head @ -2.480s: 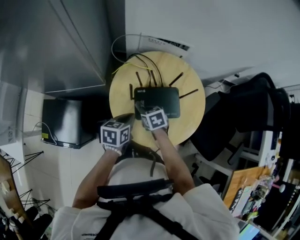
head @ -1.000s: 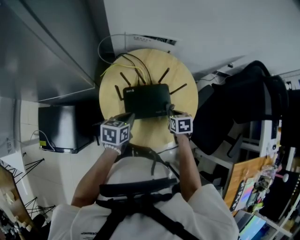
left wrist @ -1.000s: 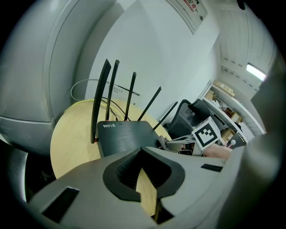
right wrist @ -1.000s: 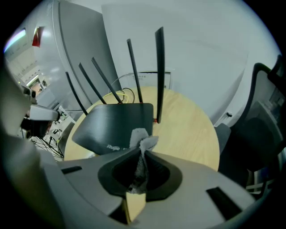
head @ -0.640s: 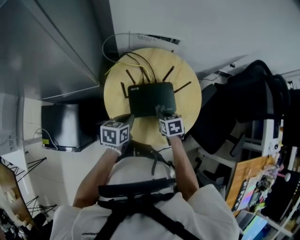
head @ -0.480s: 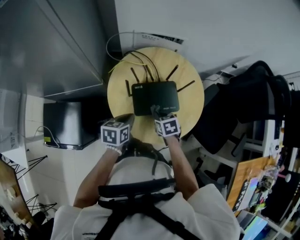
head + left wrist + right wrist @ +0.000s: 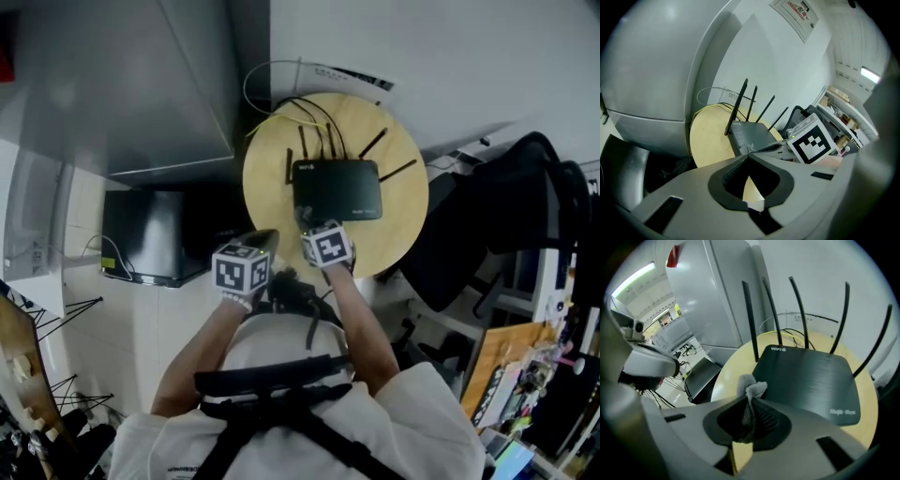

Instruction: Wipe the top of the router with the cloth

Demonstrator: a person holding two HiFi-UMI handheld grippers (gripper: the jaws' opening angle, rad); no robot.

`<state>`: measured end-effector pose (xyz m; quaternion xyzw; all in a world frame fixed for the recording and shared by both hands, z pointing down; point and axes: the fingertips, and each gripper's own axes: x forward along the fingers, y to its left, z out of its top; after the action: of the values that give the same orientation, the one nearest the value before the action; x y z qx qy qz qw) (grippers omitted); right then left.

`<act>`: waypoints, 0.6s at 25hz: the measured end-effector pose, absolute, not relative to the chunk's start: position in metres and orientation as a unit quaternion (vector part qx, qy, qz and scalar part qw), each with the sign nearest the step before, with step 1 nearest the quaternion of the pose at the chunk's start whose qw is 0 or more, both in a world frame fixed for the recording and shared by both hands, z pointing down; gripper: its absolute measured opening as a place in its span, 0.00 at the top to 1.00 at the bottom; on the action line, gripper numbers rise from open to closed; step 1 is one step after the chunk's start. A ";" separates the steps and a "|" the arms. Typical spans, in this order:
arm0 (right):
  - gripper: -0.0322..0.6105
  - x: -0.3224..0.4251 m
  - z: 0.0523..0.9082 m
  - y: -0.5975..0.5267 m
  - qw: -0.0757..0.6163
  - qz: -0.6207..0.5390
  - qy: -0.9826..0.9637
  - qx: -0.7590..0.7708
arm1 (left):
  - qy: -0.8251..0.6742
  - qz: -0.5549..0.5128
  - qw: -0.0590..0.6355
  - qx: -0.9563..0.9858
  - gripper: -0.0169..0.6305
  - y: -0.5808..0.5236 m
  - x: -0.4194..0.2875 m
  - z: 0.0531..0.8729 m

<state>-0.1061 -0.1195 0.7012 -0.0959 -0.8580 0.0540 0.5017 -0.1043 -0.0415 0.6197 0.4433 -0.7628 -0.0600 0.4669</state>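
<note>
The right gripper (image 7: 748,400) pinches cloth (image 7: 753,390) at router (image 7: 808,380) corner; left gripper (image 7: 749,156) closed.

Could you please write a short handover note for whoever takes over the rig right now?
Left gripper: shut, empty, held by the near left edge of the round table.
Right gripper: shut on the cloth, at the near left corner of the router; whether the cloth touches it is unclear.
Router: lies flat in the middle of the table.
Done: cloth gripped and at the router; how much of the top is wiped does not show.
Left: sweep the cloth across the whole top.
</note>
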 end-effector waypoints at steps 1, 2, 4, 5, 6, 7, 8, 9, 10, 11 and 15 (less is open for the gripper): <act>0.89 -0.108 0.701 -0.116 0.501 0.050 -0.858 -0.097 | -0.762 -0.058 0.466 0.445 0.98 -0.039 -0.104 0.619; 0.89 -0.110 0.702 -0.113 0.501 0.048 -0.859 -0.098 | -0.762 -0.056 0.465 0.447 0.98 -0.036 -0.103 0.618; 0.89 -0.113 0.702 -0.107 0.500 0.058 -0.858 -0.099 | -0.762 -0.054 0.463 0.450 0.98 -0.032 -0.103 0.616; 0.89 -0.113 0.700 -0.107 0.499 0.073 -0.858 -0.095 | -0.761 -0.053 0.463 0.452 0.98 -0.031 -0.103 0.616; 0.89 -0.112 0.697 -0.108 0.496 0.094 -0.859 -0.088 | -0.759 -0.051 0.462 0.455 0.98 -0.032 -0.103 0.614; 0.89 -0.110 0.691 -0.113 0.491 0.114 -0.860 -0.078 | -0.757 -0.050 0.461 0.460 0.98 -0.033 -0.103 0.613; 0.89 -0.108 0.685 -0.120 0.485 0.129 -0.862 -0.067 | -0.755 -0.048 0.460 0.464 0.98 -0.036 -0.104 0.611; 0.89 -0.105 0.680 -0.130 0.480 0.138 -0.865 -0.055 | -0.753 -0.046 0.459 0.470 0.98 -0.040 -0.104 0.609; 0.89 -0.101 0.676 -0.142 0.475 0.142 -0.867 -0.043 | -0.750 -0.044 0.458 0.476 0.98 -0.045 -0.104 0.608; 0.89 -0.096 0.674 -0.156 0.470 0.145 -0.870 -0.030 | -0.746 -0.042 0.456 0.483 0.98 -0.053 -0.104 0.607; 0.89 -0.071 0.668 -0.227 0.456 0.157 -0.876 0.028 | -0.726 -0.031 0.451 0.518 0.98 -0.095 -0.099 0.604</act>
<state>-0.0713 -0.2267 0.6683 0.0282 -0.8756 0.1565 0.4562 -0.0994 -0.0946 0.6040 0.5179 -0.7264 -0.0312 0.4507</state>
